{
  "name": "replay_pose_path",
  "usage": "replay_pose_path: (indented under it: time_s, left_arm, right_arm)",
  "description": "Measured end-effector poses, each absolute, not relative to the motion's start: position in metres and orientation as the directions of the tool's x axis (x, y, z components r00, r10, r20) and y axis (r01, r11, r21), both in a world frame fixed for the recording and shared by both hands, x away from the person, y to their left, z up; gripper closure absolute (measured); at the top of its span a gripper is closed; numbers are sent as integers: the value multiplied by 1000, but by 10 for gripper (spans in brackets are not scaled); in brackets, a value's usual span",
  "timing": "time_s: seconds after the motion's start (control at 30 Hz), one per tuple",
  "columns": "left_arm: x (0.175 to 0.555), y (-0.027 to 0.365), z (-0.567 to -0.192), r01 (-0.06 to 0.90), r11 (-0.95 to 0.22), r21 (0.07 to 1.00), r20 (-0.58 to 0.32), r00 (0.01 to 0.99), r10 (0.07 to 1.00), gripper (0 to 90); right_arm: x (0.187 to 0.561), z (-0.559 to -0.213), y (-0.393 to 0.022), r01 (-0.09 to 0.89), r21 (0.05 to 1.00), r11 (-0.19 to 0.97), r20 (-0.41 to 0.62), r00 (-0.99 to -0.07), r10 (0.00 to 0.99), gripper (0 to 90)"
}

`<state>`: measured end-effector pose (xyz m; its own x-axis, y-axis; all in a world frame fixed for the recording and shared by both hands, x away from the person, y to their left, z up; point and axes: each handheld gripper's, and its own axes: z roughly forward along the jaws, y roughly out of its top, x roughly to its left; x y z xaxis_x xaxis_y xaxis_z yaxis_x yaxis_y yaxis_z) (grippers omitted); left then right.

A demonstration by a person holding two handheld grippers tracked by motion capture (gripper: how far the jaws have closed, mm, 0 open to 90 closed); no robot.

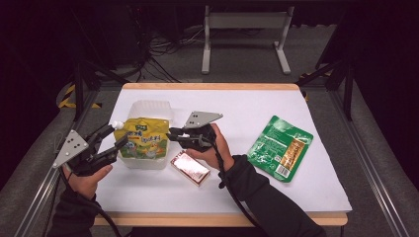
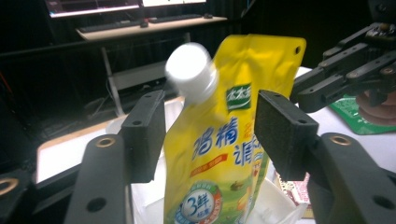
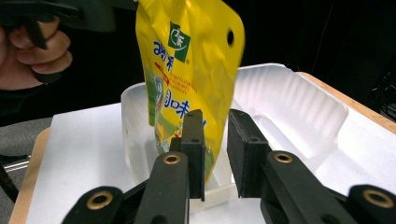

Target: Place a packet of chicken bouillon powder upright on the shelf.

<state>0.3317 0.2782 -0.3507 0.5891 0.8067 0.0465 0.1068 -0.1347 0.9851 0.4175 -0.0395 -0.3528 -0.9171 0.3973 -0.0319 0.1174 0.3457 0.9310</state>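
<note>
**Q:** Yellow spouted pouch [image 1: 142, 137] — where does it stand, and what holds it?

**A:** It stands upright in the white foam clamshell box [image 1: 148, 109] at the left of the white tabletop [image 1: 237, 173], its white screw cap [image 2: 190, 70] leaning toward the left gripper [image 1: 109, 137]. That gripper's fingers [image 2: 142, 135] are spread to either side of the pouch's neck, and the left gripper view shows a gap on both sides. The right gripper [image 1: 174, 134] sits at the pouch's other edge. In the right gripper view its fingers [image 3: 194, 149] stand a little apart beside the pouch's lower corner, and no pinch is apparent.

**Q:** Which step does this plate illustrate?

**A:** Judged from the pose, release: the pouch has been placed in the box and neither gripper is clamping it.

**Q:** What does the next move call for?

**A:** Probably drawing both grippers back without brushing the pouch, which looks top-heavy and could tip. A red-and-silver flat packet [image 1: 190, 168] lies just beside the box, and a green sachet [image 1: 280, 146] lies well apart at the right. Either could be the next item to pick up.
</note>
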Motion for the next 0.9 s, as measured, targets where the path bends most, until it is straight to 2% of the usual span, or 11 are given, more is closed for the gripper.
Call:
replay_pose_path:
  time_s: [0.03, 0.17, 0.27, 0.3, 0.37, 0.47, 0.63, 0.77, 0.9]
  left_arm:
    - [328, 277, -351, 107, -147, 983, 58, 581, 812, 358]
    - [319, 277, -349, 77, -175, 982, 101, 566, 818, 315]
    - [316, 284, -345, 73, -131, 989, 69, 553, 830, 308]
    - [314, 285, -344, 68, -125, 990, 65, 564, 823, 340]
    - [310, 285, -344, 57, -156, 986, 95, 577, 811, 468]
    - [308, 279, -349, 72, -215, 974, 129, 605, 786, 548]
    - [305, 266, -357, 100, -271, 957, 148, 637, 757, 589]
    - [303, 258, -362, 109, -293, 950, 151, 659, 737, 586]
    - [301, 250, -367, 123, -327, 937, 160, 680, 715, 546]
  right_arm:
    - [417, -353, -40, 118, 931, 345, -31, -917, 399, 771]
    - [416, -355, -43, 118, 926, 359, -38, -916, 399, 791]
    - [416, -357, -44, 119, 923, 366, -39, -917, 397, 810]
    - [416, -358, -44, 120, 923, 366, -36, -919, 394, 820]
    - [416, -359, -45, 116, 922, 368, -40, -920, 391, 826]
    - [416, -360, -48, 117, 922, 368, -38, -921, 387, 828]
    - [414, -362, -57, 118, 917, 380, -44, -919, 391, 830]
    - [411, -365, -65, 110, 909, 402, -63, -918, 392, 828]
    - [408, -368, -73, 103, 901, 422, -76, -919, 386, 826]
